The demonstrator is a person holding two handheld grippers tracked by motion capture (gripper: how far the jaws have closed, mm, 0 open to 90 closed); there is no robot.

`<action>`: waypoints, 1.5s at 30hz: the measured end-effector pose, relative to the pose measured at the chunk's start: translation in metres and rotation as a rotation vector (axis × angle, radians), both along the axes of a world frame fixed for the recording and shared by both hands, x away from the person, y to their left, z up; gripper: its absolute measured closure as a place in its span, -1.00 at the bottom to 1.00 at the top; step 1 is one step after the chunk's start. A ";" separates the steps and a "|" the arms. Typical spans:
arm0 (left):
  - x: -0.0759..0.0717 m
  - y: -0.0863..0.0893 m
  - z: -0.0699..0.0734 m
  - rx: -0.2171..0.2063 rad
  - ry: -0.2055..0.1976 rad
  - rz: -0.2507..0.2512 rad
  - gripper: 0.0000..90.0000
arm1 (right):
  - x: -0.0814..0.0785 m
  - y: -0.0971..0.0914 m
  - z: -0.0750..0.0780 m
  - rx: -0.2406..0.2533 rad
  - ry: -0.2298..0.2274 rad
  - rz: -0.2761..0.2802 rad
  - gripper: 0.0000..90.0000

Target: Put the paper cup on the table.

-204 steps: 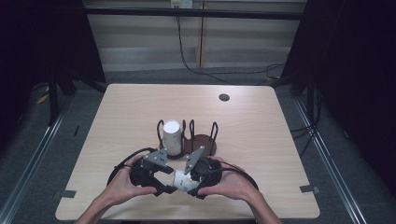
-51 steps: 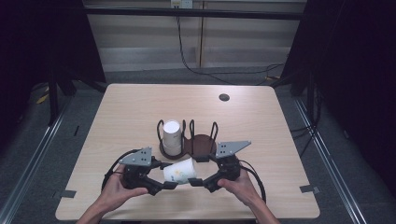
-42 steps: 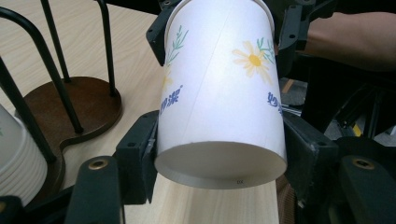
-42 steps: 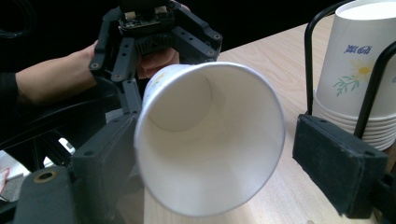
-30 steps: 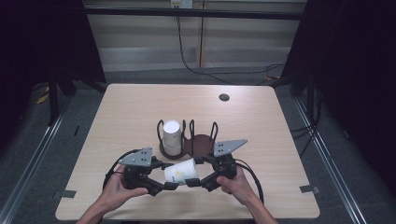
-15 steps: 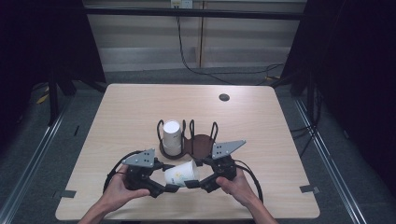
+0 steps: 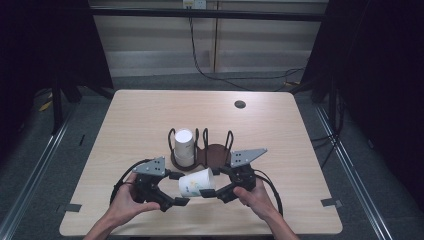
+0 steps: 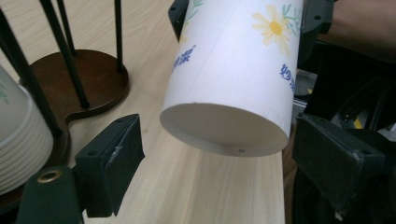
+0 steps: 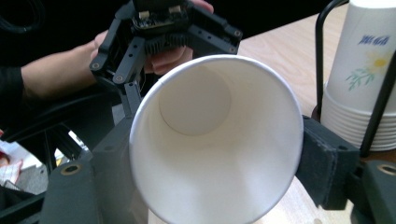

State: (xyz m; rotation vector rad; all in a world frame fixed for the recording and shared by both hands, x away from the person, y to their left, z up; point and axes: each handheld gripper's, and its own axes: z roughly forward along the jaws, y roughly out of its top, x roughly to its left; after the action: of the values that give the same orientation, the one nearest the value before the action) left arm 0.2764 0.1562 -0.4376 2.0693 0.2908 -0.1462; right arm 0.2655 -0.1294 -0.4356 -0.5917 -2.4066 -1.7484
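Item: left gripper (image 7: 176, 189), fingers just opened and clear of the paper cup (image 7: 197, 182); cup lying sideways above the desk (image 7: 280, 125); right gripper (image 7: 212, 187), fingers just closed on its rim, handover apparently complete.

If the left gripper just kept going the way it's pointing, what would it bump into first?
Most likely the base of the paper cup, which lies just ahead between its open fingers; the right gripper holds the cup at its rim end.
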 end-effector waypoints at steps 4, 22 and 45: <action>0.004 0.004 0.004 0.033 -0.012 0.031 -0.63 | 0.000 0.000 0.001 -0.013 -0.001 -0.007 -0.46; 0.006 0.032 -0.010 0.086 0.032 0.135 -0.63 | 0.001 -0.014 0.001 -0.032 0.010 -0.083 -0.46; 0.013 0.050 -0.019 0.093 0.052 0.182 -0.64 | 0.005 -0.047 0.006 -0.119 0.042 -0.189 -0.45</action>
State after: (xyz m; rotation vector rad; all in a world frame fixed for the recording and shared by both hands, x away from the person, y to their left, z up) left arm 0.2892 0.2064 -0.4567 2.1208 0.5247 -0.0775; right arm 0.2707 -0.1769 -0.4299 -0.8878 -2.5120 -1.6475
